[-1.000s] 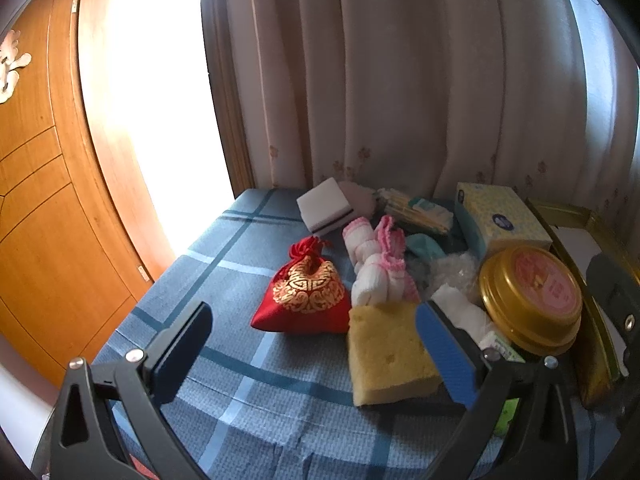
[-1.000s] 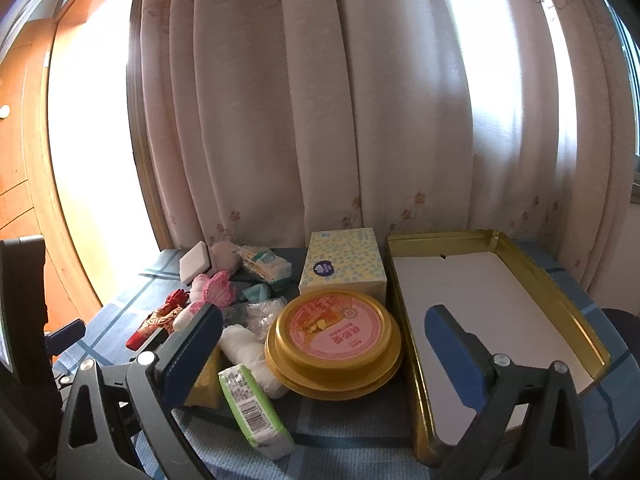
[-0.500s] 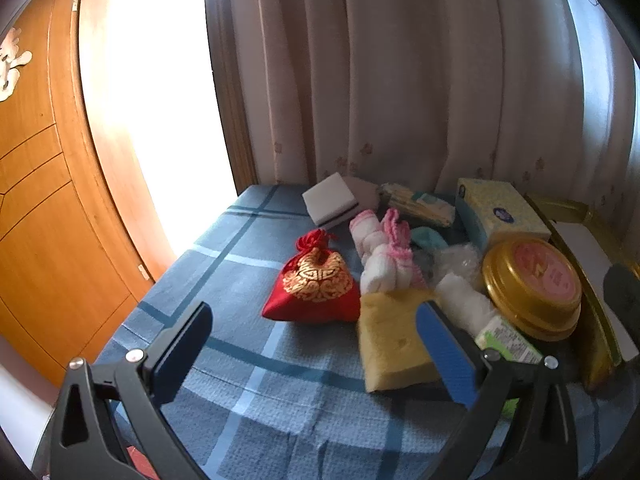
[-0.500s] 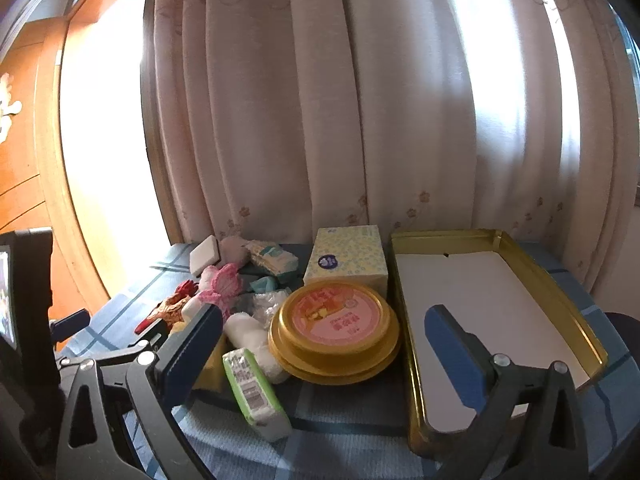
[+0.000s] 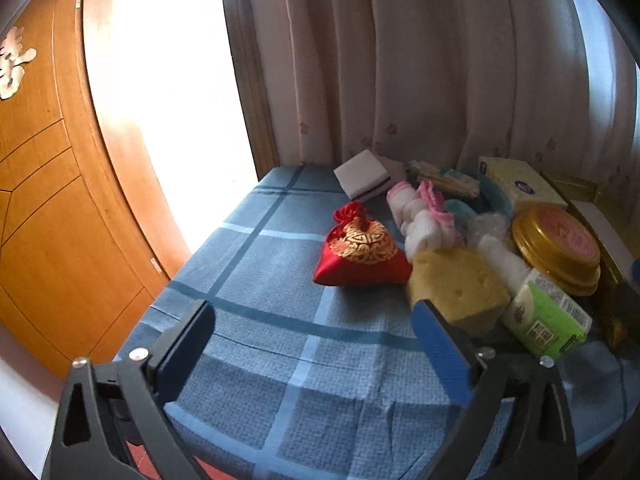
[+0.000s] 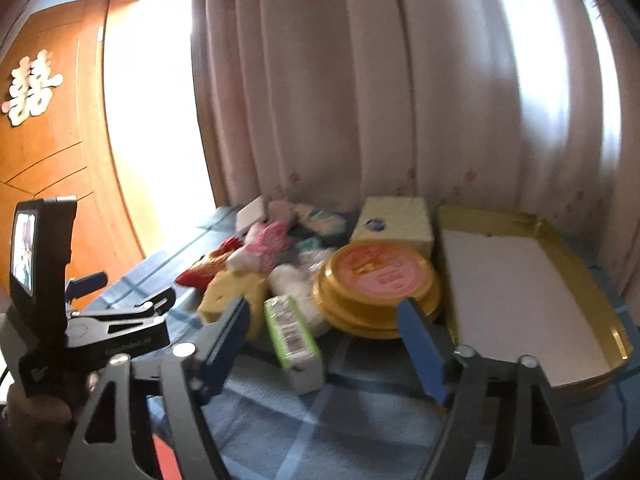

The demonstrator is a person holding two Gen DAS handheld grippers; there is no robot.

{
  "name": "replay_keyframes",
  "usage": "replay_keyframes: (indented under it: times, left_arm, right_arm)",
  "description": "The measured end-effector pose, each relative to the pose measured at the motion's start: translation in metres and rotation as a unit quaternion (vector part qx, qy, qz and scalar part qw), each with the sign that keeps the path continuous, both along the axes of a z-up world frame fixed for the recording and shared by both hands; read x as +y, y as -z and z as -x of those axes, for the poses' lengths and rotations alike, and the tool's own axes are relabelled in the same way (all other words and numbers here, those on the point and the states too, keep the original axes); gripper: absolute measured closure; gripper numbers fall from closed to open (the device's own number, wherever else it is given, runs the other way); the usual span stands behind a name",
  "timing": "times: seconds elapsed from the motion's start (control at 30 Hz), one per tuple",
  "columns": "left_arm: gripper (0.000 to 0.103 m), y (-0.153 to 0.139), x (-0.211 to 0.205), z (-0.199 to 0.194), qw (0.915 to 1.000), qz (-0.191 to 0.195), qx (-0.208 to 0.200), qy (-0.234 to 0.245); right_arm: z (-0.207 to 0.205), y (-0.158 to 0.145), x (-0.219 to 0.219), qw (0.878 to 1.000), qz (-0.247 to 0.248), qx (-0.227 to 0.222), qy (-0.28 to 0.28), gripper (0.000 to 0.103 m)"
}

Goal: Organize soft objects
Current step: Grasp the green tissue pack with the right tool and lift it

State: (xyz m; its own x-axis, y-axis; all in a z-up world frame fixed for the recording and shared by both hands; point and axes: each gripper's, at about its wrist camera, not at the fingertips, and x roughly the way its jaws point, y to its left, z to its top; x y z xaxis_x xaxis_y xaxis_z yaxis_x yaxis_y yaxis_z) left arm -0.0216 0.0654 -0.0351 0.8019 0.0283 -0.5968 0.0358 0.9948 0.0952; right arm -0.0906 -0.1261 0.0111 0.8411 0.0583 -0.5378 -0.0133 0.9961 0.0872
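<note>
A pile of soft things lies on the blue checked tablecloth (image 5: 280, 352): a red and gold pouch (image 5: 360, 254), a yellow sponge (image 5: 456, 284), pink and white socks (image 5: 420, 220), a white sponge block (image 5: 362, 174) and a green tissue pack (image 5: 546, 320). My left gripper (image 5: 316, 344) is open and empty over the cloth, short of the pouch and sponge. My right gripper (image 6: 324, 340) is open and empty, with the green tissue pack (image 6: 294, 336) just beyond its fingers. The gold tray (image 6: 600, 300) with a white base lies to the right.
A round gold tin (image 6: 378, 284) and a yellow tissue box (image 6: 394, 226) stand between the pile and the tray. Curtains hang right behind the table. A wooden door (image 5: 48, 200) is at the left. The left gripper's body (image 6: 80, 320) shows at the right wrist view's left.
Both grippers have pulled back and swung left, so the pile now sits farther right and farther off in both views. Both stay open. The right wrist view is blurred from motion.
</note>
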Motion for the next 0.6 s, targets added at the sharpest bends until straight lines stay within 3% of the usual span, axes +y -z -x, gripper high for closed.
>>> replay_keyframes:
  times: [0.23,0.37,0.57,0.6]
  left_arm:
    - [0.007,0.004,-0.006,-0.004,0.9998,0.004,0.012,0.017]
    - [0.007,0.007,-0.011,-0.007,0.9997,-0.004,0.017,0.015]
    - [0.007,0.011,-0.016,-0.010,0.9996,-0.018,0.022,0.009]
    - [0.007,0.012,-0.017,-0.011,0.9995,-0.019,0.024,0.008]
  right_arm:
    - [-0.023,0.027,0.014,0.997,-0.006,0.067,-0.025,0.035]
    - [-0.040,0.038,0.020,0.994,-0.010,0.101,-0.033,0.053]
    - [-0.054,0.055,0.027,0.990,-0.016,0.135,-0.049,0.055]
    - [-0.055,0.057,0.027,0.990,-0.017,0.134,-0.049,0.062]
